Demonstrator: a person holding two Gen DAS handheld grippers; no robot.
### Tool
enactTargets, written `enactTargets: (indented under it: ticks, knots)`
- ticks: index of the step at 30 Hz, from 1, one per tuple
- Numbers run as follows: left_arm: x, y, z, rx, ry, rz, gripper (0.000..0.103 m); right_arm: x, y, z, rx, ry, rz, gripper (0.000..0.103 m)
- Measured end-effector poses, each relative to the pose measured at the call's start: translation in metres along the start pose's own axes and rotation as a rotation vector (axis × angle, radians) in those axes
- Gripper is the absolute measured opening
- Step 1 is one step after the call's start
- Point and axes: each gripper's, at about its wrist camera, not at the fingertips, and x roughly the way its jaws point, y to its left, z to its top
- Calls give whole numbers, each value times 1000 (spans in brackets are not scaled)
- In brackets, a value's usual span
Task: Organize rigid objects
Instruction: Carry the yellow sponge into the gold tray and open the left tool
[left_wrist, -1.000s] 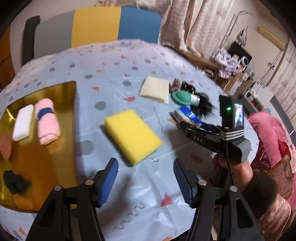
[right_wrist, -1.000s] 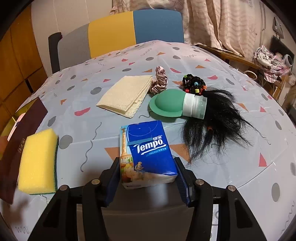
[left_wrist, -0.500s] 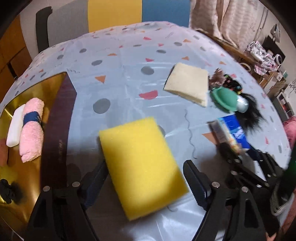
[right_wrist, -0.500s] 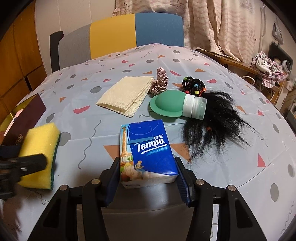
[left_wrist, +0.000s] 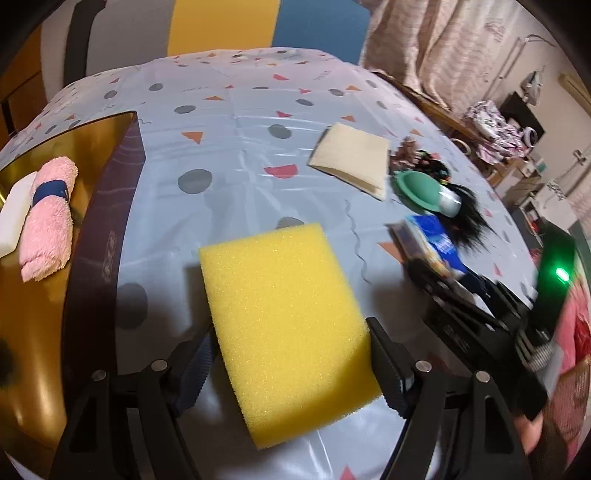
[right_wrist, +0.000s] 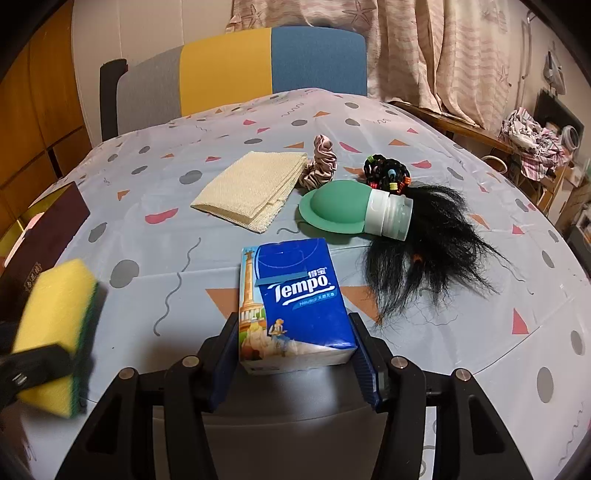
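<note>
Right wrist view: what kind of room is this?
Probably a lived-in home room: a table under a patterned tablecloth, a colour-block chair behind it, patterned curtains and a pile of clothes at right.

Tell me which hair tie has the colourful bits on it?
The black hair tie, behind the green bottle, has colourful bits all over. The pink scrunchie beside the cream cloth is plain.

Sponge (left_wrist: 284, 317) apparently right of box (left_wrist: 107, 236), left of tissue pack (right_wrist: 295, 299).

Warm indoor light is rather dim, with glare on the table (left_wrist: 240, 122), dark bent fisheye edges, and blur at the right gripper (left_wrist: 480, 295).
</note>
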Motion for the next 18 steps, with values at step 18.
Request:
enactTargets:
  ticks: [18]
  knots:
    - [-90,61,-6,-68,-169,-82,78,0,4,0,-22,4,-27,56]
